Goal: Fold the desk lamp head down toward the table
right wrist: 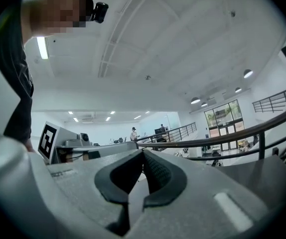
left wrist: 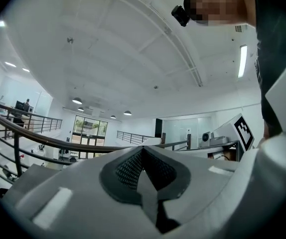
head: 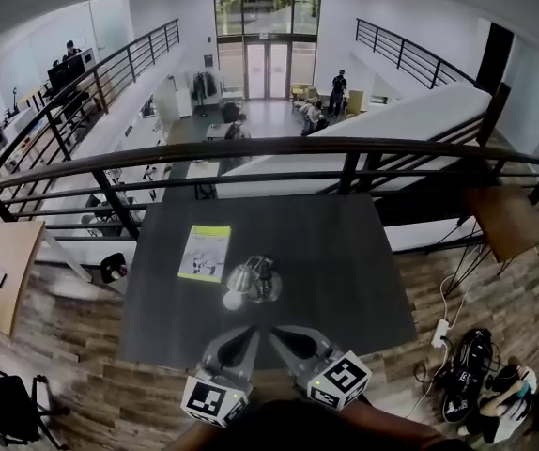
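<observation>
Your left tool (head: 248,332) has its jaws pressed together with nothing between them, and in the left gripper view (left wrist: 143,151) the dark pads meet at the tip. Your right tool (head: 275,333) is likewise closed and empty, its pads meeting in the right gripper view (right wrist: 143,153). You hold both tools level and side by side at the near edge of the table (head: 345,280), their tips angled slightly toward each other and pointing away from you. Their marker cubes sit nearest you, with your forearms behind them at the bottom of the head view.

The desk lamp (head: 254,280) stands on the table just beyond the two tips, apart from both. Its pale head end points near and left, so its long axis runs from far right to near left. How far the head is folded is too small to tell.

A yellow-green booklet (head: 204,253) lies flat just left of the lamp. A dark railing (head: 251,148) runs along the table's far side.
</observation>
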